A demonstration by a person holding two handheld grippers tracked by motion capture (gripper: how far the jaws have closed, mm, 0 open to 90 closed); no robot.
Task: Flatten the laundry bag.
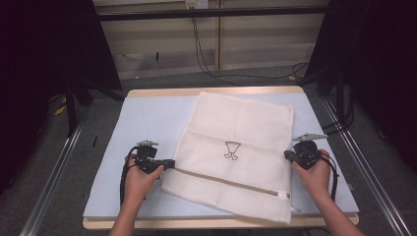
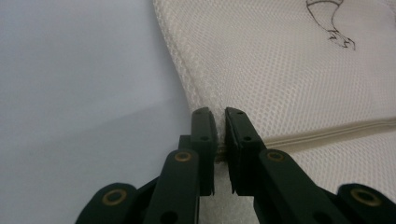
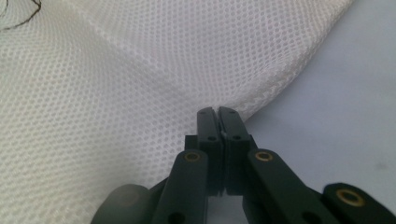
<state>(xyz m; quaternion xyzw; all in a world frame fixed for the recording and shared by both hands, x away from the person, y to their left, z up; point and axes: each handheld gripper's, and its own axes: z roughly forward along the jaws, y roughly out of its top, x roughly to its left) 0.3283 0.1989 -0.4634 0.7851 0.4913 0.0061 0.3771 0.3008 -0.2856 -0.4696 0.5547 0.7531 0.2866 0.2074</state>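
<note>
1. Pinned at both side edges: white mesh laundry bag (image 1: 236,152) lying flat across the blue mat (image 1: 137,123), zip end nearest the person.
2. Left gripper (image 2: 220,122) nearly closed on the hem beside the zipper (image 2: 327,133); right gripper (image 3: 218,120) clamped tight on the opposite hem.
3. Likely next: lifting or folding, calling for both hands moving level.
4. From the high view, the bag's whole outline and printed emblem (image 1: 232,150); from the gripper views, weave and bite.

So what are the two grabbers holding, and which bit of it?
Both hold the mesh bag. The left gripper pinches its left edge by the zipper; the right gripper pinches its right edge.
</note>
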